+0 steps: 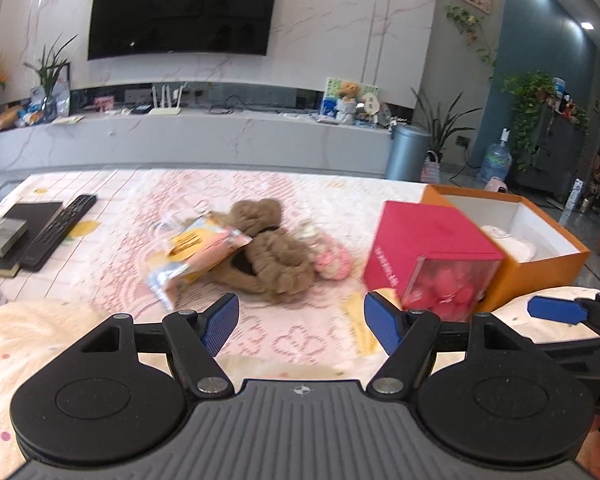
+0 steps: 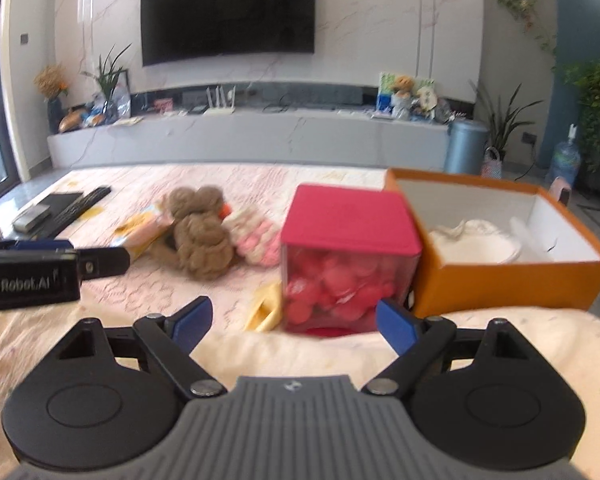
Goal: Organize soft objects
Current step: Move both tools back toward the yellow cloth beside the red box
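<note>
Where cloth lies, orange box (image 2: pixel 500 276), white pouch (image 2: pixel 476 246) inside

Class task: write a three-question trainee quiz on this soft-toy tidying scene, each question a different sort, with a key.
1. True or false: the left gripper holds the brown plush toy.
2. What does the orange box contain: A) a white item, B) remote controls, C) nothing?
3. Fill in: the red-lidded box stands directly ____ the orange box.

Key
1. False; both it and the right gripper are open and empty.
2. A
3. beside
</note>
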Available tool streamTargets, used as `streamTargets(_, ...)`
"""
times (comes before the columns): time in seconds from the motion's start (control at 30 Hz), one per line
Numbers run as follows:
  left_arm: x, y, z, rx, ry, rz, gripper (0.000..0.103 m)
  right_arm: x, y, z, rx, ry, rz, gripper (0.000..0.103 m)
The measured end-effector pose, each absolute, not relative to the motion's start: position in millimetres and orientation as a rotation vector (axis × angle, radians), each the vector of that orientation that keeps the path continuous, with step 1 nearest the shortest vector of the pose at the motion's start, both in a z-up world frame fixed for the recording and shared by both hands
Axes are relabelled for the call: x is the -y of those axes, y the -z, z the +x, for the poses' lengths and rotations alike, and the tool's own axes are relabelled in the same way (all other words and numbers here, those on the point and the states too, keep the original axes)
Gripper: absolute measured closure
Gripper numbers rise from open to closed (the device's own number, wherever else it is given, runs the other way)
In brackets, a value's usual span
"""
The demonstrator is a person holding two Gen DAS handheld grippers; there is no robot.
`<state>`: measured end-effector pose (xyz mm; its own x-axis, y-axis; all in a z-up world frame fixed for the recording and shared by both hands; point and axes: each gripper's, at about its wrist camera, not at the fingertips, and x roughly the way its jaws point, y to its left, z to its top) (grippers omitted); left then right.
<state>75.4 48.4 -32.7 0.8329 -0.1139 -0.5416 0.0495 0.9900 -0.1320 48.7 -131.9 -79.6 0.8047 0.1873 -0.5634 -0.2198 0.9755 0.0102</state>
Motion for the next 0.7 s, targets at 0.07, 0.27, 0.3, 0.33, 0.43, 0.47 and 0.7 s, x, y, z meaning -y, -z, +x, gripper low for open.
streamTargets(0.07,-57,38,76,-0.593,0.075,-0.151,0.019,129,85,50,-0.617,-0.219,-0.065,0.021)
streamTargets(0.27,-73,59,77,-0.631,0.065,-0.192,0.019,126,96,60,-0.665,-0.219,-0.055,0.022)
streamTargets(0.3,-75,62,76,-0.638,0.065,-0.191,0.019,125,99,62,-0.672,-0.219,-0.056,0.022)
streamTargets(0.33,-75,64,76,-0.643,0.065,-0.191,0.019,124,101,63,-0.678,-0.219,-0.058,0.022)
streamTargets(0.43,-76,69,78,-0.651,0.067,-0.193,0.019,123,106,69,-0.698,-0.22,-0.057,0.022)
streamTargets(0.47,-76,70,78,-0.653,0.068,-0.195,0.019,122,108,71,-0.702,-0.222,-0.055,0.025)
streamTargets(0.7,-80,73,81,-0.645,0.081,-0.223,0.019,114,115,89,-0.723,-0.246,-0.036,0.034)
